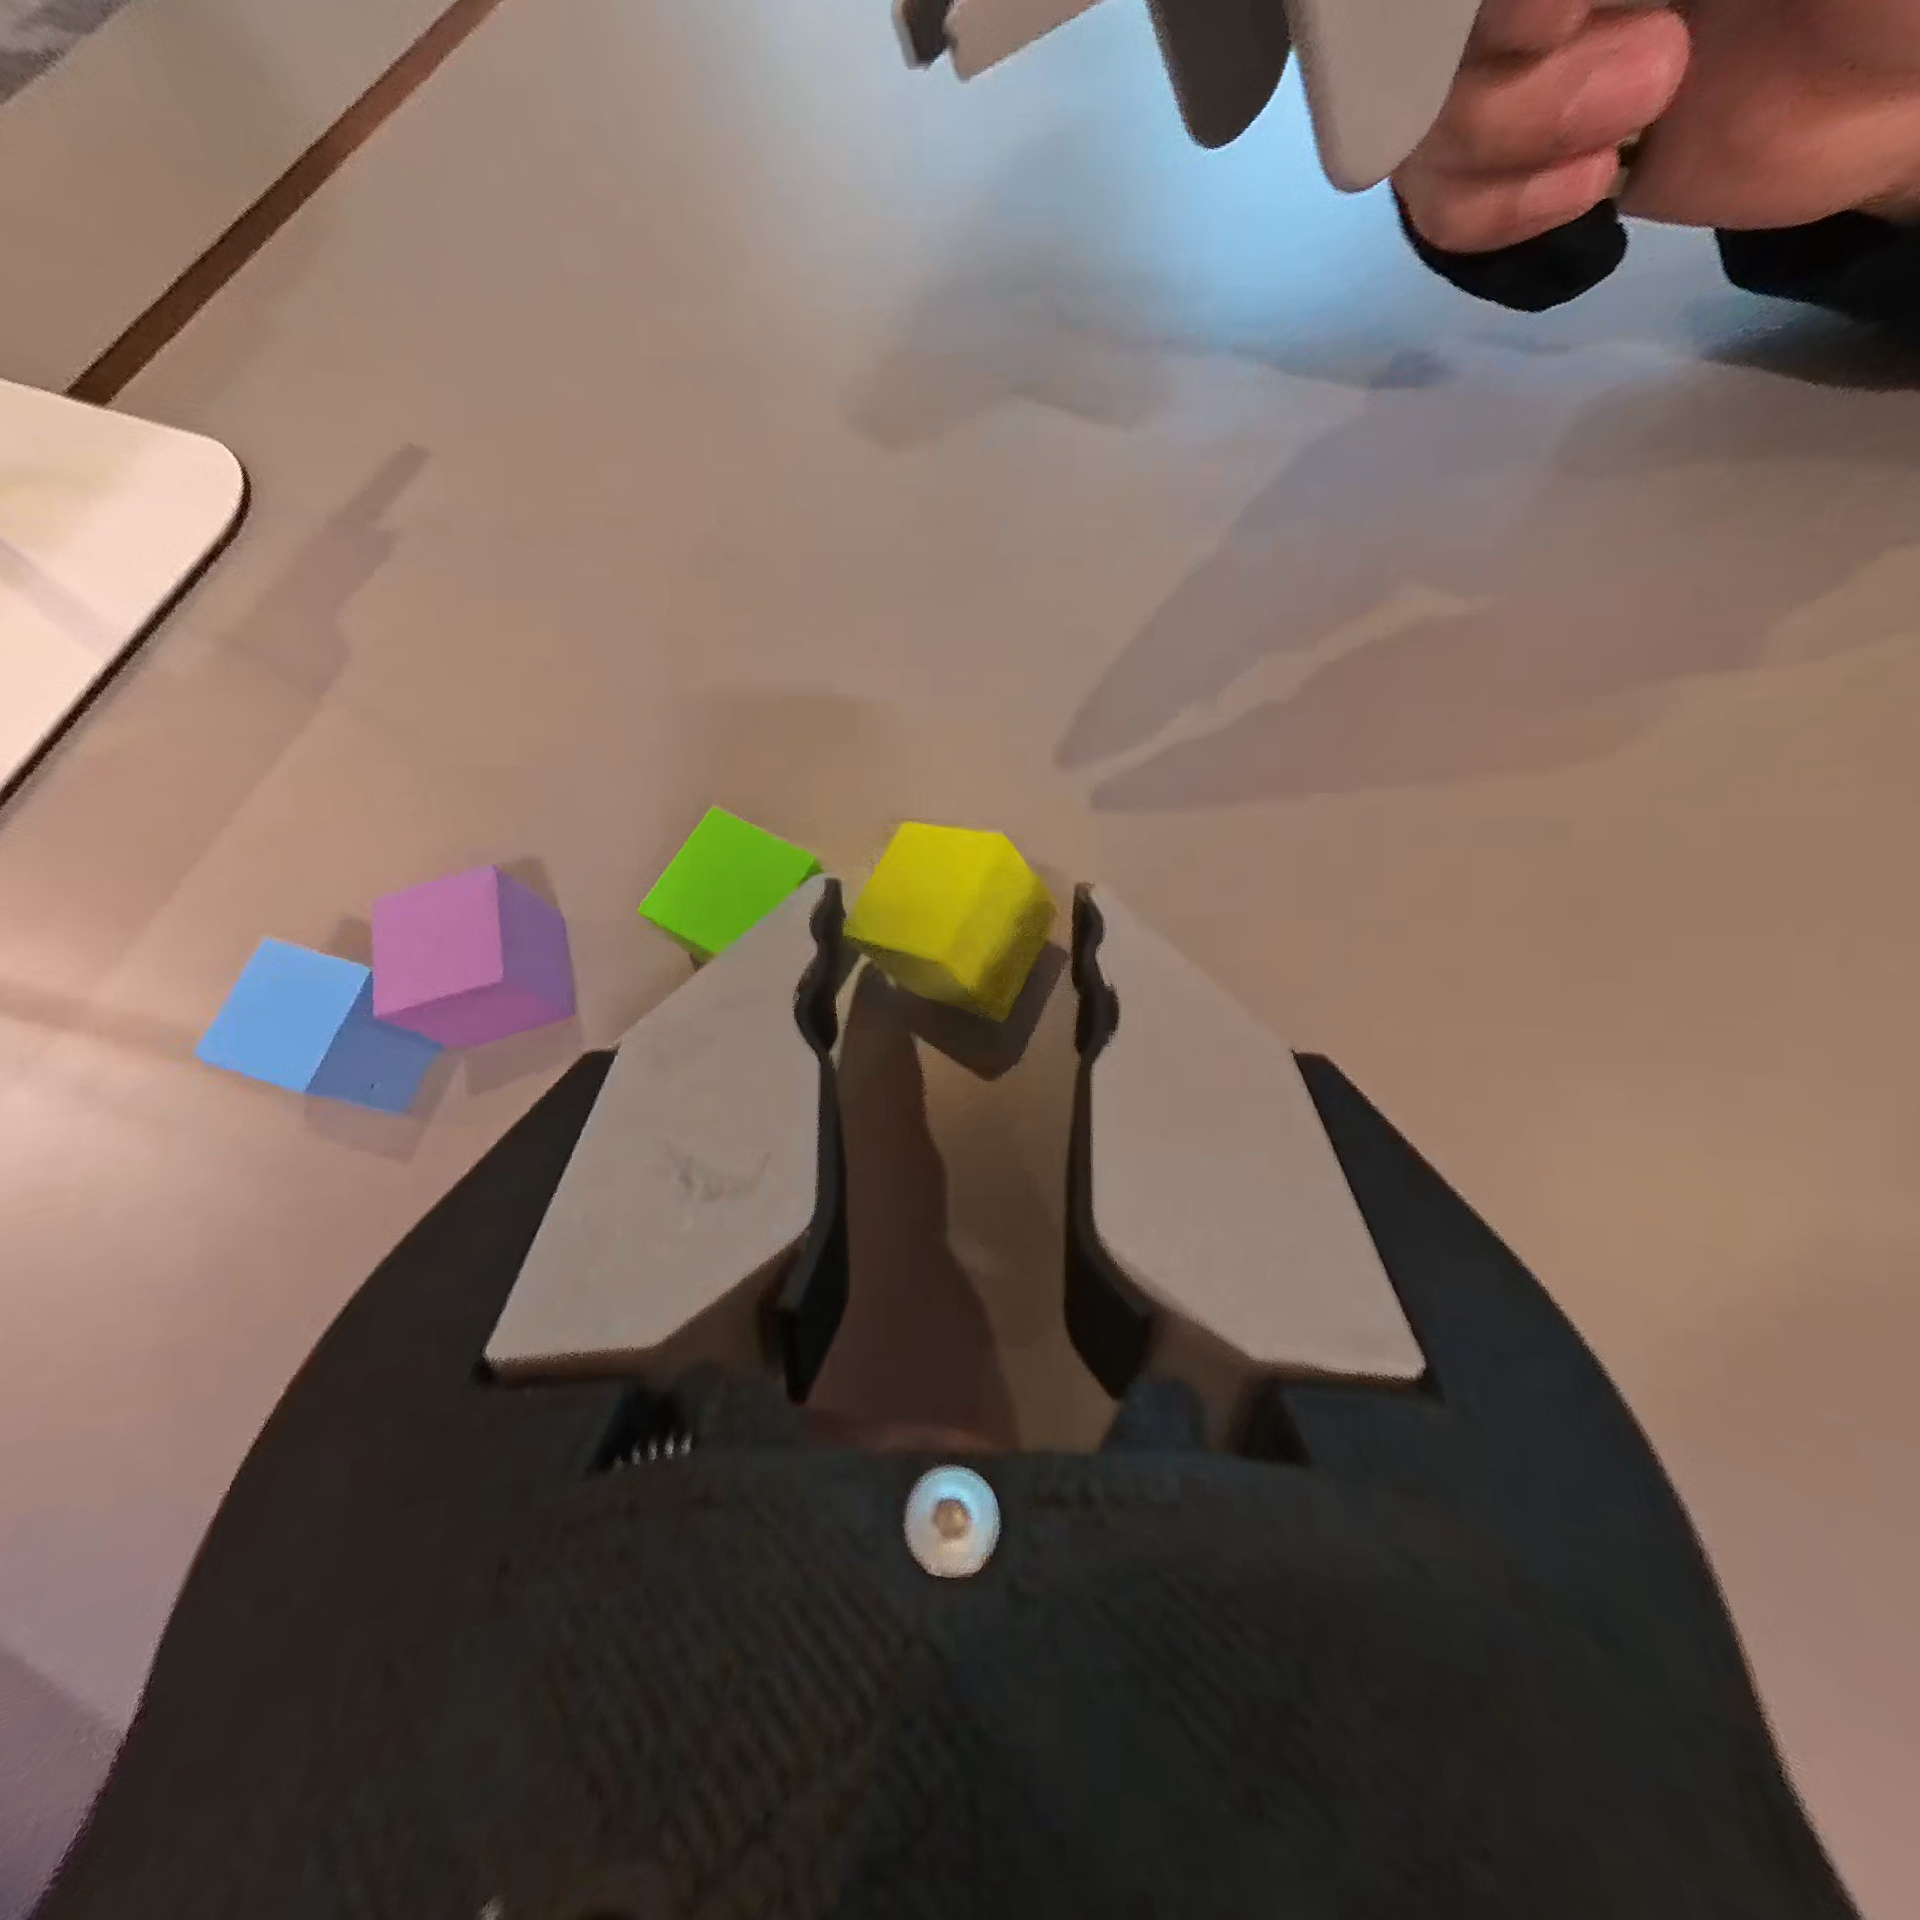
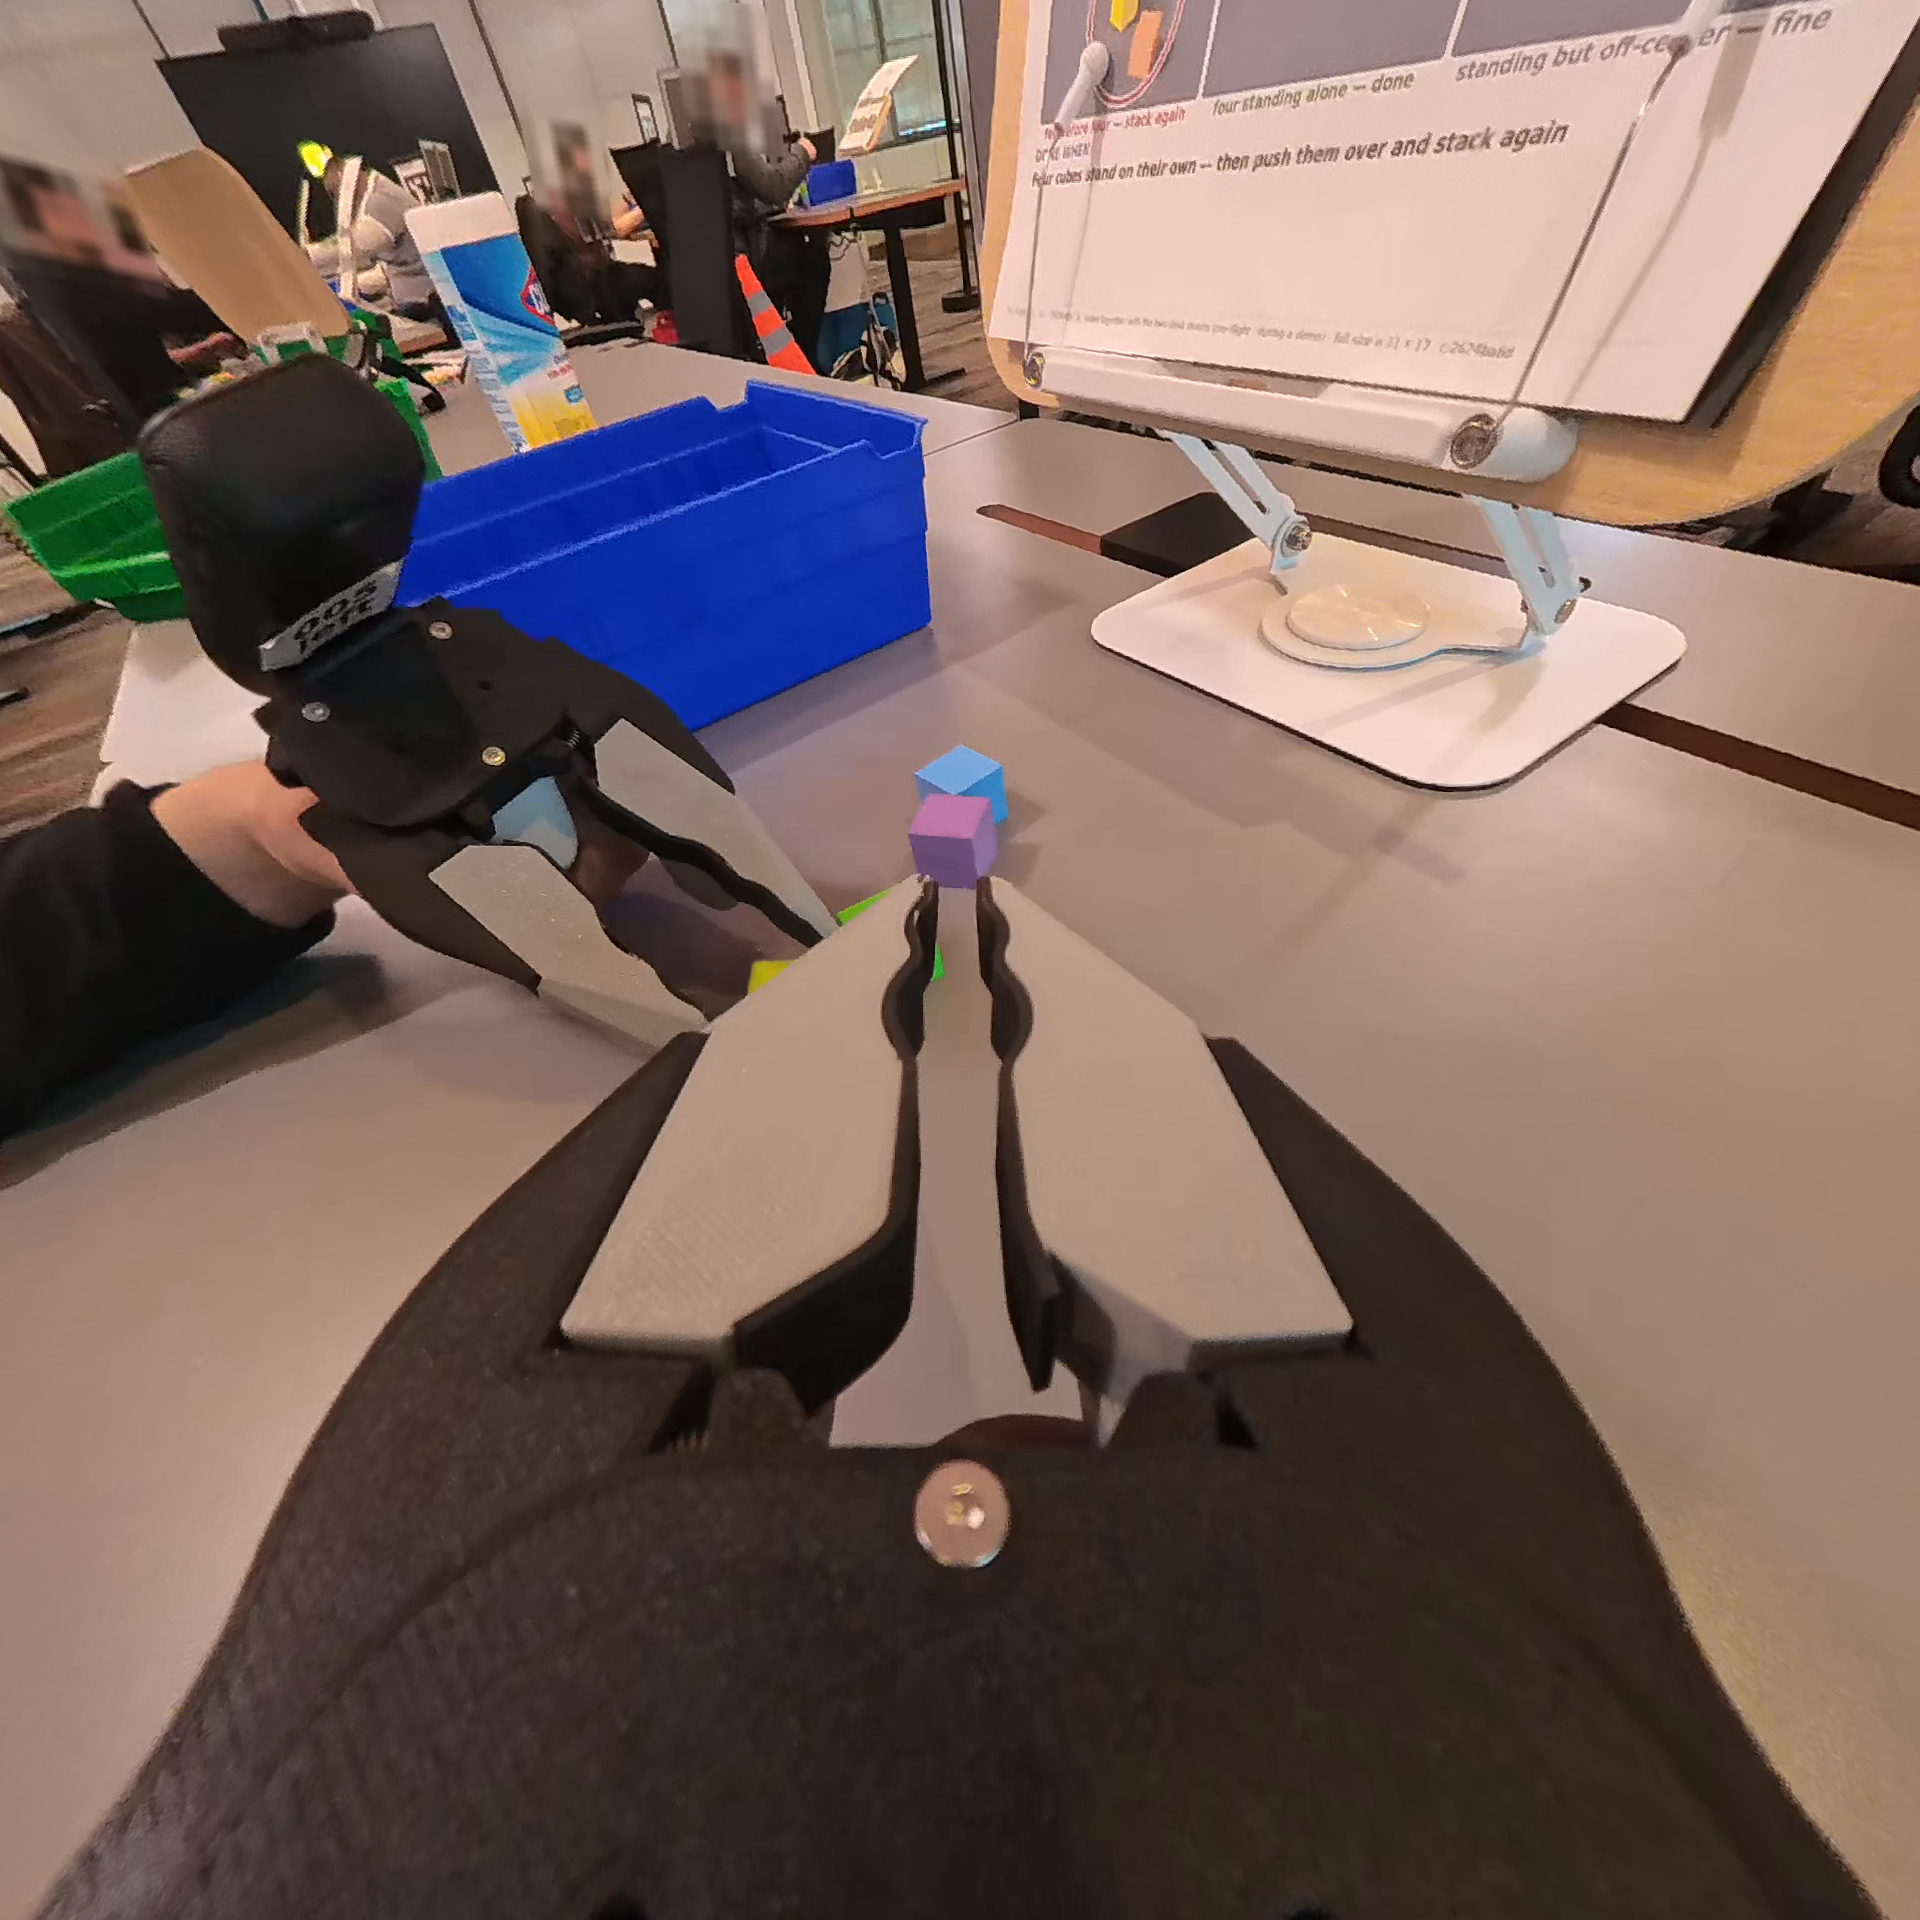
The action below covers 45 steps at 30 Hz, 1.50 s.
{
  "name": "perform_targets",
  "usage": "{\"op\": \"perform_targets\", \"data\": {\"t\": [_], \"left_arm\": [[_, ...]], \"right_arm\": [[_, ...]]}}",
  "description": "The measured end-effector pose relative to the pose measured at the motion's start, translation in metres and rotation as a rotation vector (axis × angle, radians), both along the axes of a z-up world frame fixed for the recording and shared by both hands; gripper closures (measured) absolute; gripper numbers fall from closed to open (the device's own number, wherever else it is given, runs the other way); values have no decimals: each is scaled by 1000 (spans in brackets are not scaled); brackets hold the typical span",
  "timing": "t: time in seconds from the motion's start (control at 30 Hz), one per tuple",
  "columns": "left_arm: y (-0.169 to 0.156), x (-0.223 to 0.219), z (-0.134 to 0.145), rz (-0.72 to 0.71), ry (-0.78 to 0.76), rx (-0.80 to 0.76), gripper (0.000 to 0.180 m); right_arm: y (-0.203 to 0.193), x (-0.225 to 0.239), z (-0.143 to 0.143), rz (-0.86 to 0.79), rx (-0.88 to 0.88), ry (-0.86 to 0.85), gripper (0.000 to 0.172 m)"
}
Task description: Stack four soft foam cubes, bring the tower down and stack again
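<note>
Four cubes loose on table [image 1: 1351,935]: blue cube [image 1: 301,1023], purple cube [image 1: 457,956], green cube [image 1: 722,883], yellow cube [image 1: 945,914].
Left tongs [image 1: 951,909]: wide, straddling yellow cube, not pressing.
Right tongs [image 2: 953,899]: narrow, bare.
Right view only: blue bin [image 2: 675,561], document stand [image 2: 1392,665].

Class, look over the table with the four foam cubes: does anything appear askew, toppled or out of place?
No tower stands: the cubes lie scattered on the table. The yellow cube sits tilted on an edge between the left gripper's open fingers, with a gap on its right side. The purple cube leans against the blue cube; the green cube lies apart.
</note>
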<state>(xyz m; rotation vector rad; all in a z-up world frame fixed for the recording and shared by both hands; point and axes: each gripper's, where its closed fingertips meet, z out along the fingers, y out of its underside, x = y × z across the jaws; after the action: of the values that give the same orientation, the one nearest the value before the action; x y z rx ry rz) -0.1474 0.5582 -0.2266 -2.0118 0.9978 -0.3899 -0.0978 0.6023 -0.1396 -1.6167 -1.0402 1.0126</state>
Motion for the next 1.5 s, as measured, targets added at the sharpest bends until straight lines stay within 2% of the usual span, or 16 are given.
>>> {"op": "perform_targets", "data": {"t": [0.13, 0.3, 0.53, 0.77, 0.9, 1.13, 1.3, 1.5], "left_arm": [[-1, 5, 2, -11, 27, 32, 142], [-6, 5, -12, -41, 111, 20, 139], [-12, 7, -9, -65, 87, 16, 140], [-19, 15, -8, -104, 89, 23, 153], [-19, 18, -11, -123, 99, 24, 153], [-30, 28, -11, -276, 79, 7, 154], [-29, 26, -11, -375, 125, 44, 154], [-29, 25, -12, -388, 141, 46, 154]], "right_arm": [[-2, -1, 1, 10, -2, 4, 167], [-3, -2, 0, 14, -2, -1, 167], [-3, -1, 0, 16, -10, 1, 167], [-5, -3, -2, 23, -13, -6, 167], [-5, -3, -2, 25, -15, -5, 167], [-6, -4, -4, 33, -19, -10, 167], [-5, -3, -4, 31, -23, -7, 167], [-7, -5, -4, 45, -30, -8, 167]]}}
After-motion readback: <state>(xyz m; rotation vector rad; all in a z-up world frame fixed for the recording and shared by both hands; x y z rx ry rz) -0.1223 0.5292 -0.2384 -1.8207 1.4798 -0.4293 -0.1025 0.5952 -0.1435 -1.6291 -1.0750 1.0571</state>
